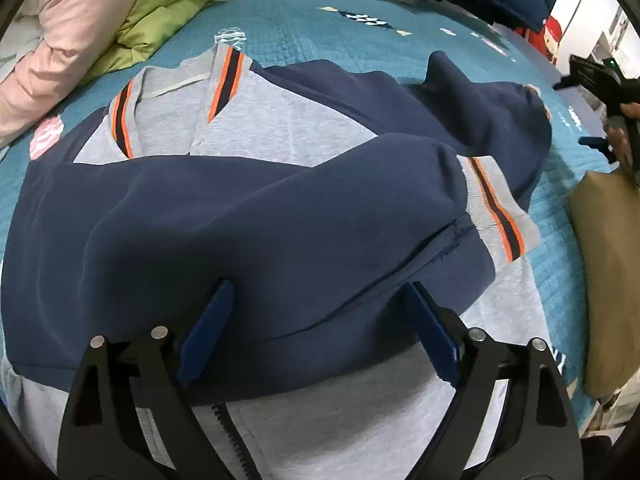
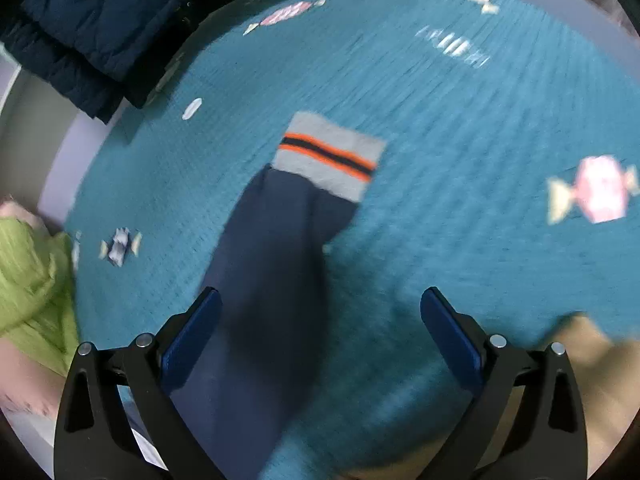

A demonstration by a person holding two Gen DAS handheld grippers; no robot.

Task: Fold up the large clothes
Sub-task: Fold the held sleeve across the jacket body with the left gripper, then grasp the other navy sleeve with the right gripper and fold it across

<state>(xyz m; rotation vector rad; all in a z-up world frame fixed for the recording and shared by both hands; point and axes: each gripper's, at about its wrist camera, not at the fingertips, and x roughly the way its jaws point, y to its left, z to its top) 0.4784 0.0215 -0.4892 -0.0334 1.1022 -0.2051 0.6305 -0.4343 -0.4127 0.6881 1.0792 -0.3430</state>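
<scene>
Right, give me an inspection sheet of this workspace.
Surface: teal quilted bedspread with candy prints.
Job's things: navy-and-grey zip jacket lying flat, one sleeve folded across the body; other sleeve stretched out on the bedspread.
Clutter: green duvet, pink pillow, dark puffer coat, tan cushion.
Grippers: left tongs open over the jacket; right tongs open over the sleeve.
Cables: nothing seen.
Surroundings: blurred, unclear.
</scene>
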